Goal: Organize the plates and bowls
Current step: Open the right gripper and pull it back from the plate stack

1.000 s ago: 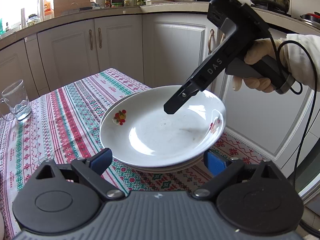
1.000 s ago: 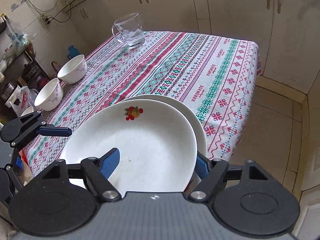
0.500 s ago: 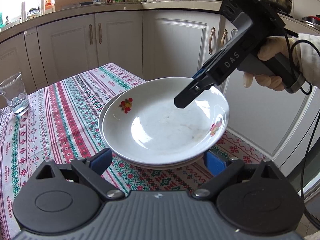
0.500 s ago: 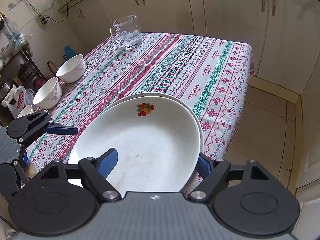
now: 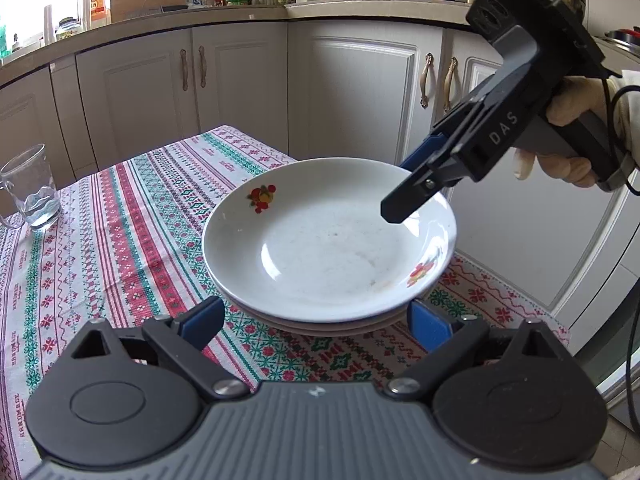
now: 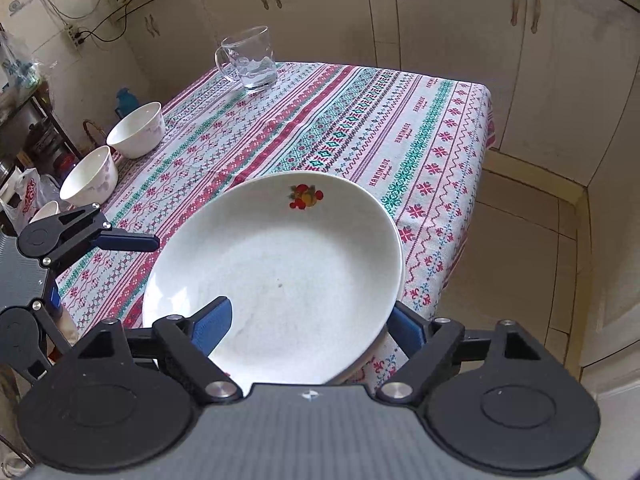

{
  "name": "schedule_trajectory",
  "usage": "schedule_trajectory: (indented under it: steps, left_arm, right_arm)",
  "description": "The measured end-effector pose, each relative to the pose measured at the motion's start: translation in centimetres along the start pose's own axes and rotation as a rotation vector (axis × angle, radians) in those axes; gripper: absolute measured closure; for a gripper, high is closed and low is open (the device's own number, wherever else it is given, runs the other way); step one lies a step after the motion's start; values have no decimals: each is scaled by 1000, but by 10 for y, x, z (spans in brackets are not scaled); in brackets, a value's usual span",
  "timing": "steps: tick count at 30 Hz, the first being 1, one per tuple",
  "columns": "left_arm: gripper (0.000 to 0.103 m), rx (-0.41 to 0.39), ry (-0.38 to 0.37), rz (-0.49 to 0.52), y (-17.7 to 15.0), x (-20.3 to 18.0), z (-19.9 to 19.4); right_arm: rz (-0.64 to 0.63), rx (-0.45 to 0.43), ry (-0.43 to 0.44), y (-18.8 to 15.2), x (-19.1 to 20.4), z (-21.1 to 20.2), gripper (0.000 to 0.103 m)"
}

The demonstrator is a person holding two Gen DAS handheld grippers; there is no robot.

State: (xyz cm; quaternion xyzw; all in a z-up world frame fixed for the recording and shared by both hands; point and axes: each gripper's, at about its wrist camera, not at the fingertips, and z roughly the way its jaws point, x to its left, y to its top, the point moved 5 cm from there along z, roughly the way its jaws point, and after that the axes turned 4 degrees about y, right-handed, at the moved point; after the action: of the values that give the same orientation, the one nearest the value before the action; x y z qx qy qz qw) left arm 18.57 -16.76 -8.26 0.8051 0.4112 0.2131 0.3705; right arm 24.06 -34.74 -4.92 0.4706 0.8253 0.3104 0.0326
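Note:
A white plate with fruit prints point(image 5: 328, 240) lies on top of a stack of plates point(image 5: 328, 326) near the table's corner; it also shows in the right wrist view point(image 6: 280, 276). My right gripper point(image 6: 306, 330) is open, its jaws straddling the top plate's rim, one finger point(image 5: 416, 192) above the plate. My left gripper point(image 5: 316, 322) is open and empty, just in front of the stack; it shows at the left of the right wrist view point(image 6: 124, 240). Two white bowls point(image 6: 136, 130) point(image 6: 90, 176) stand at the table's far left edge.
A glass mug point(image 5: 32, 192) with water stands at the table's far side, also in the right wrist view point(image 6: 250, 58). The patterned tablecloth point(image 6: 320, 128) covers the table. Kitchen cabinets point(image 5: 240, 80) surround it. The stack sits close to the table's edge.
The top plate has shifted to sit squarely over the stack. My right gripper has pulled back toward the plate's rim. My left gripper has stayed open.

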Motion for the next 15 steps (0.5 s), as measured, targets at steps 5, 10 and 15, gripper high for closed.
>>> schedule_trajectory:
  steps: [5, 10, 15]
  left_arm:
    - [6, -30, 13, -3, 2, 3, -2]
    - [6, -36, 29, -11, 3, 9, -4]
    - [5, -34, 31, -13, 1, 9, -8]
  right_arm:
    - [2, 7, -18, -10, 3, 0, 10]
    - [-10, -54, -60, -10, 13, -10, 0]
    - [-61, -104, -153, -8, 31, -18, 0]
